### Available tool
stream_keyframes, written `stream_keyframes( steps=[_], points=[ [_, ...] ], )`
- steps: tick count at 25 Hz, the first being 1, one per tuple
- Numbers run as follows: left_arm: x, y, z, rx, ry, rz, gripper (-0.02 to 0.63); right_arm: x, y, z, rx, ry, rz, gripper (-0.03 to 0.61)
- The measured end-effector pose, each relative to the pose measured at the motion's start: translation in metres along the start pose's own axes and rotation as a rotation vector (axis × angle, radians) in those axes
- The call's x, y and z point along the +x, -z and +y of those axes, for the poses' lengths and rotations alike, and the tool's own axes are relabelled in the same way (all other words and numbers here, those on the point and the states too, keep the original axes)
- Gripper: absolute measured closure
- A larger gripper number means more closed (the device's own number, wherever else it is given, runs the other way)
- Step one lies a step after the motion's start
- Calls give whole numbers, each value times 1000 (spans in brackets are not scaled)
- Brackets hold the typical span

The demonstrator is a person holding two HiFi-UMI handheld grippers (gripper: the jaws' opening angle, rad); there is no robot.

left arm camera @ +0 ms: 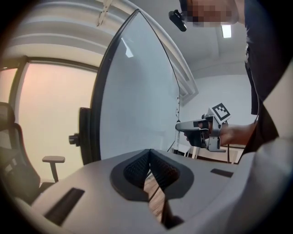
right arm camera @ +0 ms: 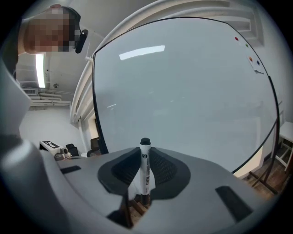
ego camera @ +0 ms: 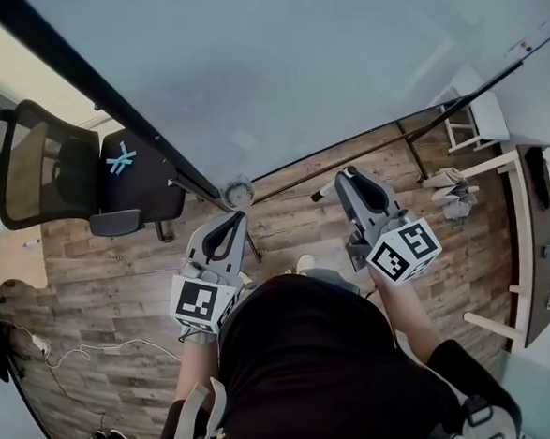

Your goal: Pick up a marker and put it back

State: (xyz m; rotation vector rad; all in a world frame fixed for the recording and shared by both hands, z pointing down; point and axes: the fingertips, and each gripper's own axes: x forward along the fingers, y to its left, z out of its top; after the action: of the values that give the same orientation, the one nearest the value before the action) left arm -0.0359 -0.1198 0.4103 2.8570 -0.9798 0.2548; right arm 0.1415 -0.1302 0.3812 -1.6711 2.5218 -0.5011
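The right claw (right arm camera: 144, 177) is squeezing a white marker (right arm camera: 145, 160) and holding it upright in front of the whiteboard (right arm camera: 192, 82). The left claw (left arm camera: 150, 170) is closing on nothing at all. The picking up looks done, so putting the marker back is likely coming next, probably by reaching toward the board's lower edge. The office chair (ego camera: 50, 164) is sitting well off to the left, leaving open floor.
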Motion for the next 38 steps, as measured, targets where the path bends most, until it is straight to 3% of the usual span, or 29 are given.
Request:
stream_keyframes(
  steps=[17,27,38],
  points=[
    [-81,14,49,-57,-263,-2,606,87,0,74,-61,-244,54,505],
    [-122,26,58,-96,-411,19,606,120,28,105,-95,-359,108,506],
    [-149,36,53,-121,-518,30,606,134,78,120,-151,-435,199,505]
  ],
)
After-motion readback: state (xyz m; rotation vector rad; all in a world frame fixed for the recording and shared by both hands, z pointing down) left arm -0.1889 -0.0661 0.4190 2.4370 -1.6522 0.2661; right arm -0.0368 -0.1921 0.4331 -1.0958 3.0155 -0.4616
